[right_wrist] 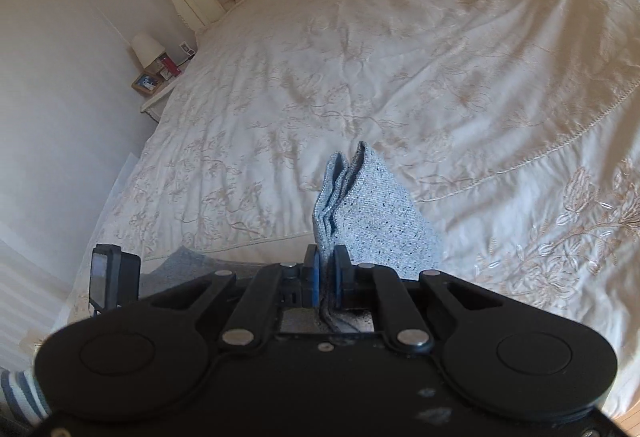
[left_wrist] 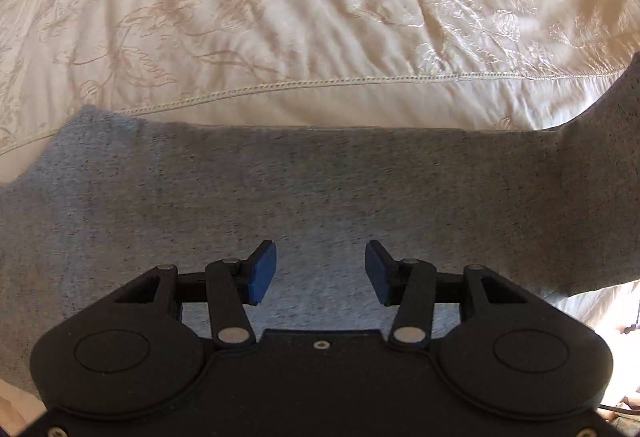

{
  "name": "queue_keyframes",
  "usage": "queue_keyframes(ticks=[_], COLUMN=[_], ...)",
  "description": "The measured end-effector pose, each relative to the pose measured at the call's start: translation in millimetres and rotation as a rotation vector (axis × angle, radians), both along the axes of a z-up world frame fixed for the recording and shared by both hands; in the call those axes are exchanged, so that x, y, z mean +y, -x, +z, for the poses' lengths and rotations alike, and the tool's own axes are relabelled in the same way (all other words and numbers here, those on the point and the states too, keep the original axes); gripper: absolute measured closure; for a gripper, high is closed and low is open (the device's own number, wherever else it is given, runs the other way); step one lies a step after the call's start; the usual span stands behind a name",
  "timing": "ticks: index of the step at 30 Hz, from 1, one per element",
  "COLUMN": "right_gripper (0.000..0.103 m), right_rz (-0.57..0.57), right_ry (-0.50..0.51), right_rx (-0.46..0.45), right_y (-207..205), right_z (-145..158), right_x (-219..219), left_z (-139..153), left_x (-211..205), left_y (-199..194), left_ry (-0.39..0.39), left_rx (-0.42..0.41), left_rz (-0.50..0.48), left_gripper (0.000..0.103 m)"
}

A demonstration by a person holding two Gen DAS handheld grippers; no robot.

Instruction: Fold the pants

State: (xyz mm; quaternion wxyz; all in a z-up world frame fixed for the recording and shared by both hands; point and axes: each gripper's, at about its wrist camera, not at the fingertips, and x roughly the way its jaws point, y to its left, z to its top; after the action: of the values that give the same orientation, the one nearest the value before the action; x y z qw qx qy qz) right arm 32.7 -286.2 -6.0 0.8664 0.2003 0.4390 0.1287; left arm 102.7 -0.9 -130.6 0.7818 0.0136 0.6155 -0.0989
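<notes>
Right wrist view: right gripper, jaws nearly together, pads pinching a bunched corner of the pants; several layered edges stand up past the pads, lifted clear of the bed. Left wrist view: left gripper, jaws about half open, nothing between the blue pads; it hangs over grey cloth laid flat across the near edge of the bed, with one part rising at the right of the frame, presumably toward the lifted corner, though the link lies outside both views. Item: grey knit pants, soft, stretchy, prone to sag. Risk one: the pinch holds a thick stack by a small bite, so an inner layer may slip free and the fold open out. Risk two: with only one end carried and the other hand empty, the flat part may drag over the slick, embroidered cover and crease or skew. Risk three: the cloth lies close to the mattress edge, so a pull that way may slide it off. Risk four: a lay-down off line would leave hems mismatched. Bedside items stand well apart, no hazard.
</notes>
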Motion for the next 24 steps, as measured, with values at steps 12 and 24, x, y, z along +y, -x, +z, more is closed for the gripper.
queue_keyframes(ticks=[12,24], right_gripper=[0.087,0.075], right_rz=[0.180,-0.033], right_ry=[0.054,0.120], right_rx=[0.139,0.131], right_y=[-5,22], right_z=[-143,-115], right_x=[249,185], left_z=[-3,-8], left_x=[150,131], left_y=[15,8], left_ry=[-0.050,0.117], left_rx=[0.020,0.038], left_rz=[0.112,0.001], left_gripper=[0.048,0.047])
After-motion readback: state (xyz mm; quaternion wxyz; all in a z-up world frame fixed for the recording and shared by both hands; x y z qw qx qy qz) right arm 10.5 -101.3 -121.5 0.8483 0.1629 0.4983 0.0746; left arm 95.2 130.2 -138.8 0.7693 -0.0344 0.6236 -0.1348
